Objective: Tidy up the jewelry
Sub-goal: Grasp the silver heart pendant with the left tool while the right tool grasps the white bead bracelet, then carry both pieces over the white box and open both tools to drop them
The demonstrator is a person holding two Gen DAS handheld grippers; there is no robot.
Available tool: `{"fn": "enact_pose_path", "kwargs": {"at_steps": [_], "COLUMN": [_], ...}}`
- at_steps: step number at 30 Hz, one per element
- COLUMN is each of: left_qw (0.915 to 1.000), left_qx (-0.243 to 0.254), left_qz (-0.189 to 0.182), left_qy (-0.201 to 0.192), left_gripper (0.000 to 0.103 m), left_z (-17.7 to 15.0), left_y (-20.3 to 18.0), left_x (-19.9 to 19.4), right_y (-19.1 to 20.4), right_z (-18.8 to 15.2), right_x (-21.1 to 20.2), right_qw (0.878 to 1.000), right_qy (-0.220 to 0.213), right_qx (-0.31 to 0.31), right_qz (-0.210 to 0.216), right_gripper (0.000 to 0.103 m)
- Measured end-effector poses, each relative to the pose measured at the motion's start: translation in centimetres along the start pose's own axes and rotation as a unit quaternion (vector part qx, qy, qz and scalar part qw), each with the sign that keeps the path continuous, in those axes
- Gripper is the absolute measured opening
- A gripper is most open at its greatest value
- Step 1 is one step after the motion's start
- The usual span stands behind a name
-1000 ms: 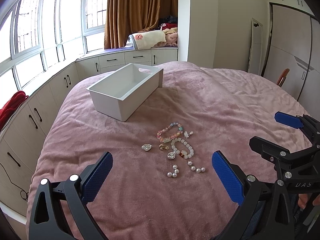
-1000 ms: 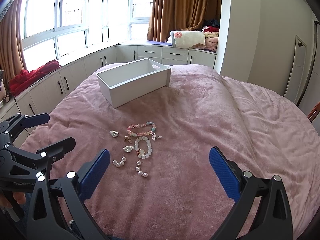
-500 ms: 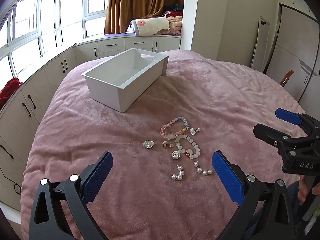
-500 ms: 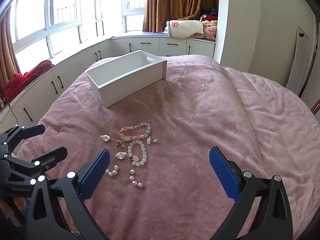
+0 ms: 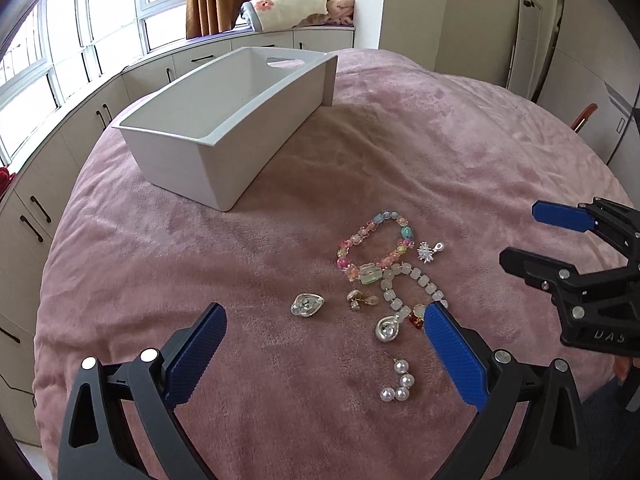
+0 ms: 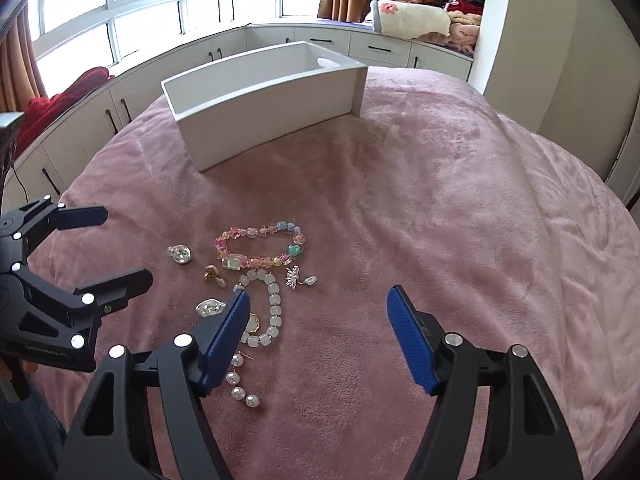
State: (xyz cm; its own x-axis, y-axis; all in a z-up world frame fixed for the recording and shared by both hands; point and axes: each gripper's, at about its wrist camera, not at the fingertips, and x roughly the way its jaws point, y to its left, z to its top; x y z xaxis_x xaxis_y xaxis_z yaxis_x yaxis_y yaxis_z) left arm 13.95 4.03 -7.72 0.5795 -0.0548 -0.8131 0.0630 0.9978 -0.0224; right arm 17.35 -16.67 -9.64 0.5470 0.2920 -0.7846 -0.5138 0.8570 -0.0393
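Jewelry lies loose on a pink blanket: a pastel bead bracelet [image 5: 374,250] [image 6: 260,246], a white bead bracelet [image 5: 408,286] [image 6: 272,308], a pearl earring [image 5: 398,382] [image 6: 240,380], a snowflake charm [image 5: 428,251] [image 6: 298,276], heart charms [image 5: 306,304] [image 6: 180,254] and a gold earring [image 5: 358,300]. An empty white box [image 5: 224,120] [image 6: 260,100] stands beyond them. My left gripper [image 5: 320,356] is open just short of the pile. My right gripper [image 6: 318,336] is open, low beside the white bracelet.
The pink blanket [image 5: 460,152] covers a round bed. White cabinets [image 6: 80,128] run under the windows behind it. A folded blanket [image 6: 412,18] lies on the window seat. Each gripper shows at the edge of the other's view: the right one [image 5: 560,248], the left one [image 6: 100,248].
Both grippers have moved forward and down toward the jewelry, which now looks much larger. Both stay open. No piece has moved.
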Motion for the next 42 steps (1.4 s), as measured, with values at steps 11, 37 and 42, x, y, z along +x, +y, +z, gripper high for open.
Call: {"fn": "enact_pose_path", "kwargs": {"at_steps": [11,37,42], "left_qw": [0.9972,0.9967,0.9959], "left_qx": [0.011,-0.048,-0.044], "left_qz": [0.01,-0.064,-0.057], "left_qy": [0.073,-0.016,-0.056], "left_gripper": [0.065,0.029,0.029], "left_z": [0.1,3.6,8.1], "left_y": [1.4,4.2,5.3], "left_x": [7.2,1.3,-1.5], "right_y": [2.7,1.1,1.2], "right_z": [-1.4,2.7,8.9], "right_x": [7.3,2.6,0.8], "right_qw": [0.995,0.992,0.99], "right_qy": [0.075,-0.009,-0.059], "right_qx": [-0.035,0.022,0.016], "right_qz": [0.048,0.127,0.131], "right_gripper": [0.038,0.011,0.011]}}
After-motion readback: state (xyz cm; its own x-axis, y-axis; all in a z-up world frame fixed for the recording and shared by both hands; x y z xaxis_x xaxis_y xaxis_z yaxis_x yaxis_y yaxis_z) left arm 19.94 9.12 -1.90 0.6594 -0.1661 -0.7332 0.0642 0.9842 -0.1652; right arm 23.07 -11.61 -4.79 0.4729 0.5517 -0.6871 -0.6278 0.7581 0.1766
